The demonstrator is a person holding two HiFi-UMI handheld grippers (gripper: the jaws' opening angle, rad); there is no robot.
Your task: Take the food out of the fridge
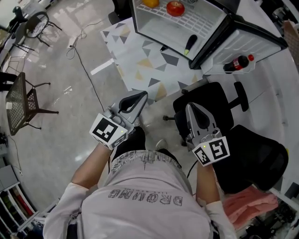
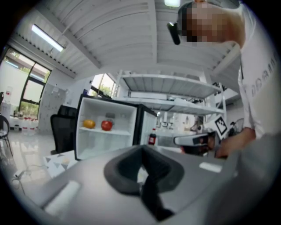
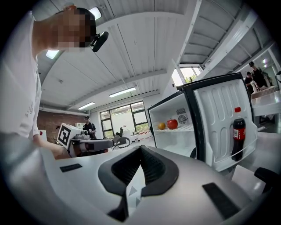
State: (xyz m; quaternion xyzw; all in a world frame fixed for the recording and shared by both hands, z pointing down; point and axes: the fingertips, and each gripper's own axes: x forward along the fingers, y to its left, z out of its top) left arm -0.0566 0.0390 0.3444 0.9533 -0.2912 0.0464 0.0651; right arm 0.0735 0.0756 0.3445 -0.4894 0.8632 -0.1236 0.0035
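Fingers pressed together on left gripper (image 1: 141, 96) & right gripper (image 1: 191, 107), both empty. Looks like approach step: open white mini fridge (image 1: 163, 32) well ahead of tips, w/ round red fruit (image 1: 175, 8) & round orange fruit (image 1: 150, 3) inside. Next: close in, spread jaws.

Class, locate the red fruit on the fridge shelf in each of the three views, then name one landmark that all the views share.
Head view: red fruit at the top edge, right of centre.
Left gripper view: red fruit left of centre, about mid-height.
Right gripper view: red fruit right of centre, about mid-height.
Shared landmark: the cola bottle in the open fridge door.
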